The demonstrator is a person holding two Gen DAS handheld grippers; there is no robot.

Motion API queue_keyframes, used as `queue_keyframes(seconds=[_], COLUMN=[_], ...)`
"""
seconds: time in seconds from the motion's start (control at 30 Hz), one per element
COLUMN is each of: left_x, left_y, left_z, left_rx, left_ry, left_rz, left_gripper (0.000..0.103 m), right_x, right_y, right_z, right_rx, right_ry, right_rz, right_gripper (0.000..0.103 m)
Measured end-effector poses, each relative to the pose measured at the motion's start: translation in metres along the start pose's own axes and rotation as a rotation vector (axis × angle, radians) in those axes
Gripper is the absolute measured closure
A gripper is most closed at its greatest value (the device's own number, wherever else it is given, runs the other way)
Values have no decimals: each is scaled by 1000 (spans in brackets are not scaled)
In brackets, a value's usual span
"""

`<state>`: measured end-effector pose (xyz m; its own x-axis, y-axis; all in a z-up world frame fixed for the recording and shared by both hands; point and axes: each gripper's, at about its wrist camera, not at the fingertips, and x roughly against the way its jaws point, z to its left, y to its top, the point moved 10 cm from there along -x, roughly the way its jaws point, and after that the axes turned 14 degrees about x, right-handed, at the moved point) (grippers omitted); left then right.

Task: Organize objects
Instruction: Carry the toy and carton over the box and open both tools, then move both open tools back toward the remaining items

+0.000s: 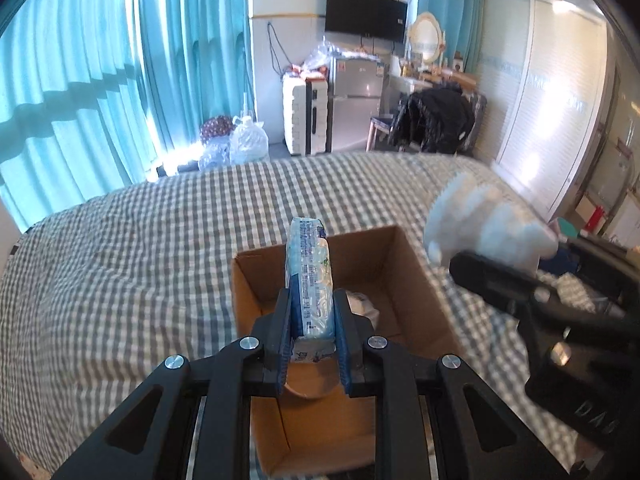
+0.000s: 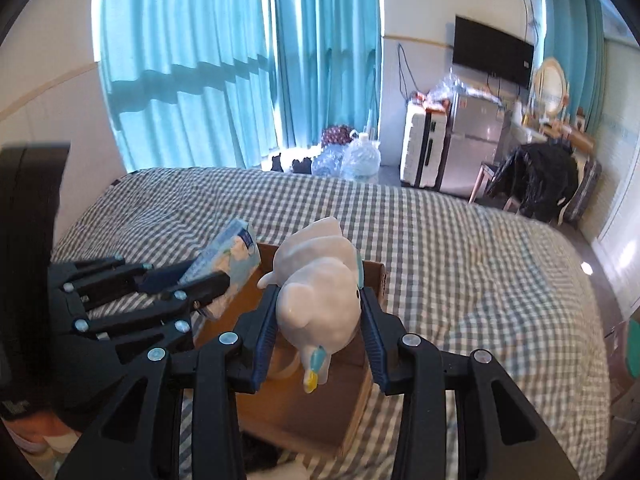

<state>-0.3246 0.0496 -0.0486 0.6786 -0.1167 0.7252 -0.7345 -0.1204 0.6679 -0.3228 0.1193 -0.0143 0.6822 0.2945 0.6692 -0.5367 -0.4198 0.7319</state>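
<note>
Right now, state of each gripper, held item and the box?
left gripper: shut on the tissue pack, over the box
tissue pack: held upright, edge-on between the fingers
right gripper: shut on the duck toy
duck toy: held above the box, head down
cardboard box: open-topped, on the checked bed, partly filled

Tissue pack [image 1: 310,280]: flat, soft, pale blue and white with printed text and a dark blue end flap. It stands on its narrow edge at frame centre of the left wrist view, above the open box.

Duck toy [image 2: 320,300]: white plush, yellow beak and teal markings, head pointing down toward the lower centre of the right wrist view, over the box.

Cardboard box [image 1: 416,272]: brown, open-topped, resting on the checked bedcover; a white item lies inside.
</note>
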Motion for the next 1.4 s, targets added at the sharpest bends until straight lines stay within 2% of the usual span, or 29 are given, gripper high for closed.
queue_keyframes(seconds=[0.13, 0.27, 0.43, 0.57, 0.63, 0.67, 0.77, 0.87, 0.9, 0.93, 1.07, 1.23, 1.4], left_x=[-48, -76, -103, -97, -84, -75, -45, -8, 6, 20, 71, 121, 159], left_y=[-11, -24, -46, -51, -49, -49, -38, -29, -27, -25, -17, -18, -21], left_z=[6, 8, 10, 14, 15, 17, 20, 22, 24, 24, 24, 27, 41], left_rx=[-5, 1, -5, -6, -8, -10, -39, -46, -40, -33, -46, -2, 14], left_ry=[14, 12, 17, 8, 9, 14, 65, 91, 93, 92, 104, 92, 185], left_rz=[49, 85, 131, 123, 111, 108, 70, 11, -8, -33, -88, -130, -196], left_gripper=[84, 84, 83, 83, 78, 77, 60, 33, 19, 14, 11, 10, 8], right_x=[-46, -86, -107, -99, -81, -70, -38, 3, 16, 27, 90, 153, 193], right_y=[-8, -31, -53, -50, -43, -40, -28, -23, -20, -17, -7, -10, -15], right_z=[-13, -14, -14, -17, -22, -26, -29, -24, -22, -20, -14, -8, 3], right_rx=[-11, -15, -24, -85, -115, -120, -130, -123, -115, -109, -62, -46, -8], right_ry=[5, 26, 39, 62, 56, 42, -7, -8, -9, -12, -70, -109, -158], right_rz=[50, 92, 117, 79, 32, 8, -43, -66, -73, -80, -133, -183, -216], right_gripper=[64, 64, 64, 62, 37, 33, 27, 26, 26, 26, 20, 16, 14])
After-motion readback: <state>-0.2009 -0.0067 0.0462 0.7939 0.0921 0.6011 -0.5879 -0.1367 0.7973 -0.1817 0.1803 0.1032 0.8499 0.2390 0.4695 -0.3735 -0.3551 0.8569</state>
